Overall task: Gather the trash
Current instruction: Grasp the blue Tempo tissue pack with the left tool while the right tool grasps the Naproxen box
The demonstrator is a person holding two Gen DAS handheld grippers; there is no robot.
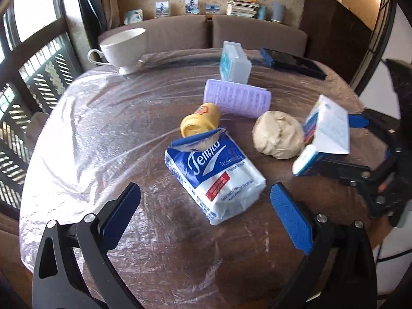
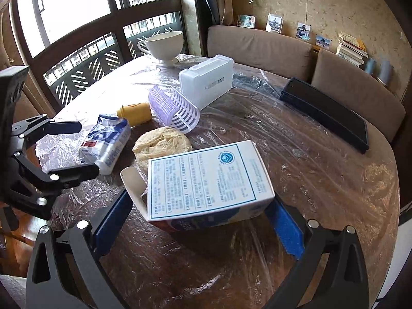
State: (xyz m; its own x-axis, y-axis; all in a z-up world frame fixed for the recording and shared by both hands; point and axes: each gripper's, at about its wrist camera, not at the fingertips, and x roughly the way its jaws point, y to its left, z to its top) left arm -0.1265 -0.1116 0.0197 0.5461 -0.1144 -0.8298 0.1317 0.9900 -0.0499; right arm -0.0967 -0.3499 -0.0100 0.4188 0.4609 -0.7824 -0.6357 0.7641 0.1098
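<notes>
While right gripper [image 2: 203, 221] fingers clamp carton [image 2: 206, 177], left gripper [image 1: 206, 206] gapes empty before tissue pack [image 1: 216, 177]; dough lump [image 1: 278, 137] beside.

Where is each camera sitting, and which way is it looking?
Left wrist view: sits on the left gripper, looking across the table at the tissue pack; its own open fingers show, with the right gripper beside.
Right wrist view: sits on the right gripper, looking toward the window; its fingers flank the white box, with the left gripper beside.
Both share the cup, tissue pack and crumpled paper ball.
</notes>
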